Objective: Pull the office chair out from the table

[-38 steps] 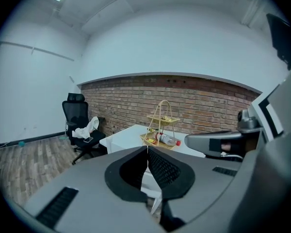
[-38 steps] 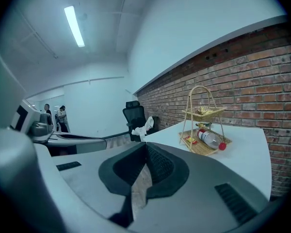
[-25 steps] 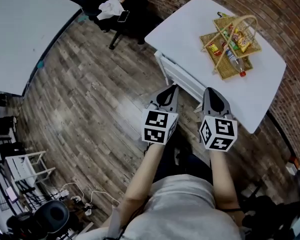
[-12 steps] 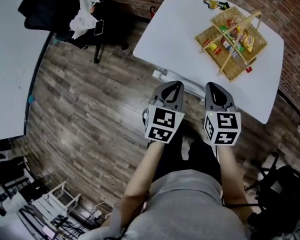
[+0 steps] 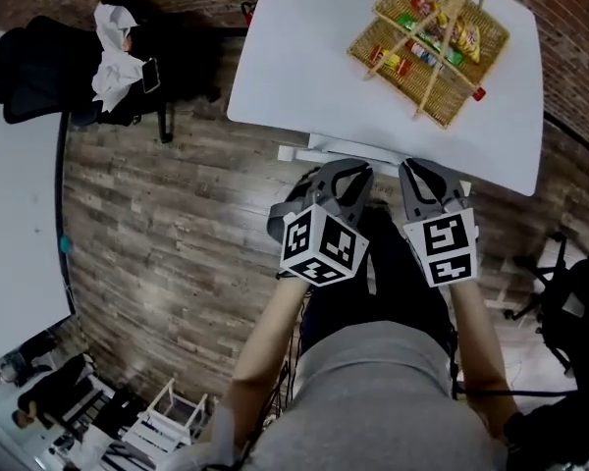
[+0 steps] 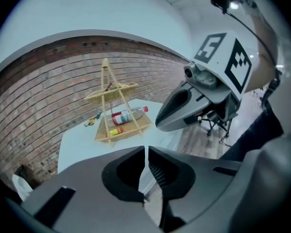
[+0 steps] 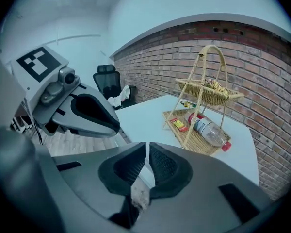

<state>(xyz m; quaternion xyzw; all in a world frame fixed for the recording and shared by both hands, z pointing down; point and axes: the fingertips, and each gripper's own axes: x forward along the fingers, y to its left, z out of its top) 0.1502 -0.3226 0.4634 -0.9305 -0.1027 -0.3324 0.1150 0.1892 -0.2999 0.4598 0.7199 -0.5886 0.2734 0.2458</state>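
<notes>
A black office chair (image 5: 49, 72) with a white cloth and a phone on it stands at the upper left of the head view, beside the white table (image 5: 294, 67); it also shows far off in the right gripper view, where the chair (image 7: 106, 80) stands by the brick wall. My left gripper (image 5: 336, 177) and right gripper (image 5: 428, 177) hang side by side just short of the table's near edge, both shut and empty. The left gripper (image 6: 146, 152) and the right gripper (image 7: 146, 149) each show jaws closed with nothing between them.
A wicker basket (image 5: 427, 37) with a bottle and snack packets sits on the table. A second black chair (image 5: 569, 307) stands at the right edge. Another white table (image 5: 15, 224) lies at the left. The floor is wood planks.
Both grippers have come down and closer to the table's near edge. The left gripper has rolled, so its marker cube now sits tilted. Both stayed shut.
</notes>
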